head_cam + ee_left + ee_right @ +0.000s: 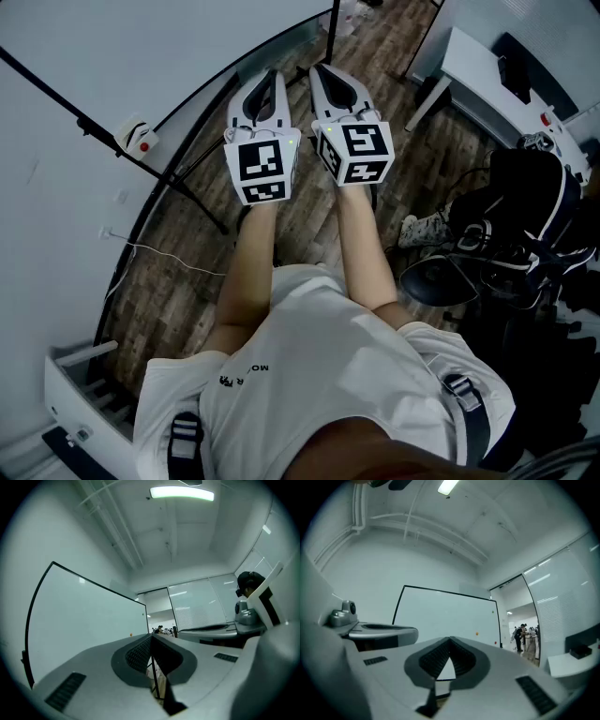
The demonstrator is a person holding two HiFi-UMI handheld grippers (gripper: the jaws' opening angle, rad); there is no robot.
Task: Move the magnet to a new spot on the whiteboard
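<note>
The whiteboard stands ahead and to the left on a black frame. In the right gripper view the whiteboard carries a small orange magnet, a green one and a red one near its right edge. In the left gripper view the orange magnet is a tiny dot on the whiteboard. My left gripper and right gripper are held side by side, well short of the board. The left gripper and the right gripper are both shut on nothing.
A black stand leg and a white cable lie on the wooden floor below the board. A white table and a black chair with bags are to the right. A white box with a red knob sits at the board's edge. People stand far off.
</note>
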